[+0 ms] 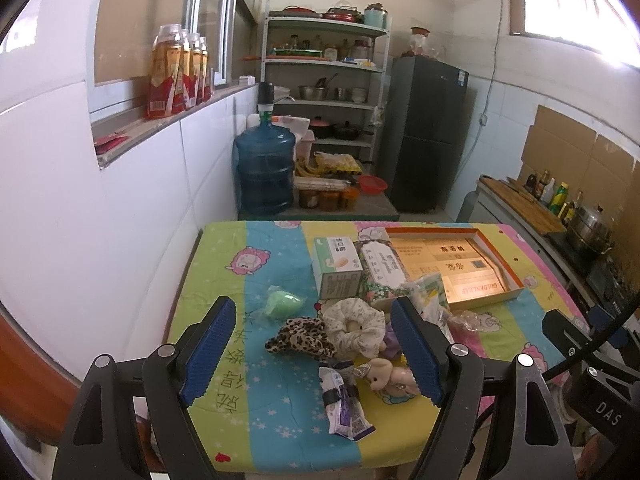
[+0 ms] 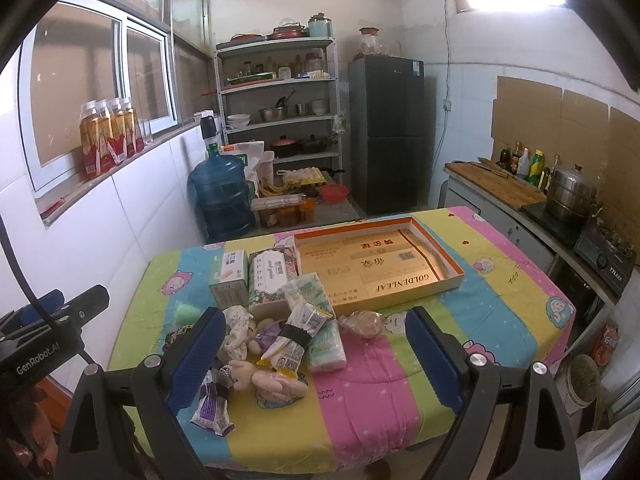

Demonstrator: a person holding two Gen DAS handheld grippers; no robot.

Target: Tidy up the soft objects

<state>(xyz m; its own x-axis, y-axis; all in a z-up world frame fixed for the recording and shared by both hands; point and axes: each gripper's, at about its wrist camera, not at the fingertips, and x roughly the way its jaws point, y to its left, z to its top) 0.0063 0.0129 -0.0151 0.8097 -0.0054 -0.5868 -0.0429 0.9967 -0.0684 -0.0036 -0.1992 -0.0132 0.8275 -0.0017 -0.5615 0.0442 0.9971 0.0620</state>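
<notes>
**Soft pile ahead of both open grippers, tray beyond**

Heaped at lower centre of the left wrist view: one leopard-print scrunchie (image 1: pixel 301 338), one cream floral scrunchie (image 1: pixel 357 326), one small plush bear (image 1: pixel 387 374), one purple snack packet (image 1: pixel 345 406), one green sponge (image 1: pixel 282 304) set apart to upper left. Bear lying on its side, long axis running left to right across the frame, just inside the right-hand finger of the left gripper (image 1: pixel 316 350). Jaws spread wide, holding nothing, pile straight ahead between them.

In the right wrist view, same bear (image 2: pixel 266 378) low and left of centre, beside the left-hand finger of the right gripper (image 2: pixel 316 358), also wide and empty. One white tissue pack (image 2: pixel 326 346), one bundled sachet packet (image 2: pixel 298 338). Left gripper judged the nearer.

Beyond: two boxes (image 1: pixel 337 266), then one orange-rimmed tray (image 1: pixel 514 270) at upper right of the striped tablecloth (image 1: pixel 224 264).
</notes>
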